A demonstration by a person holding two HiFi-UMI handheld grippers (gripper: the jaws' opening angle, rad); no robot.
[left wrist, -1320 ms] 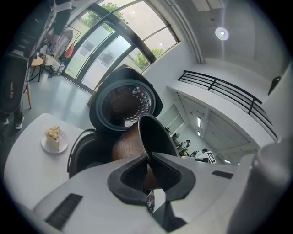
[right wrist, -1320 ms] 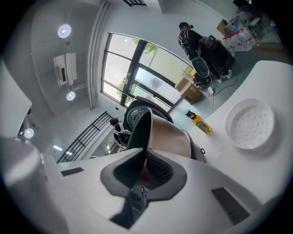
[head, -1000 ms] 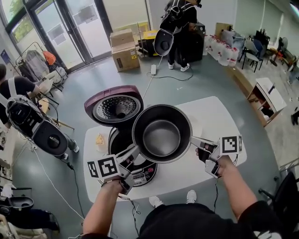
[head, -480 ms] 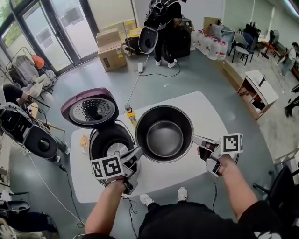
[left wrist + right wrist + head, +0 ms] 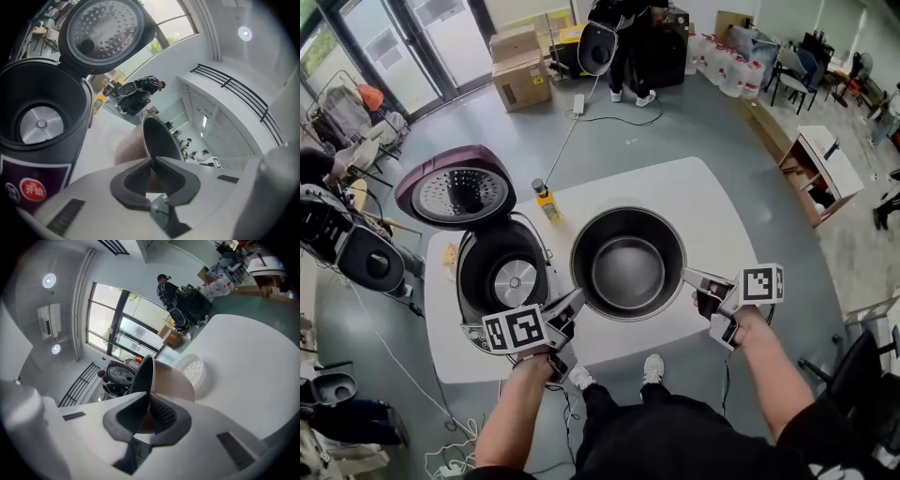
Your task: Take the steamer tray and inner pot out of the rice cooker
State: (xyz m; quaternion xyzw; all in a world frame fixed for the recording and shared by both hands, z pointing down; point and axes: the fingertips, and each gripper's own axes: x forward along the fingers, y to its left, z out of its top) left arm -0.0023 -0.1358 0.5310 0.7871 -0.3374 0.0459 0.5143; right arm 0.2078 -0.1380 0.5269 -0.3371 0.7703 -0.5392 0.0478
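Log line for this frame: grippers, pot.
left gripper: shut on inner pot rim | right gripper: shut on opposite rim | rice cooker: open, pot out

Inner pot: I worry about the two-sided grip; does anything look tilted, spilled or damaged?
Nothing stands out. The dark round metal inner pot looks empty and roughly level, its rim pinched on opposite sides by the left gripper and right gripper. The open purple rice cooker beside it shows nothing spilled.
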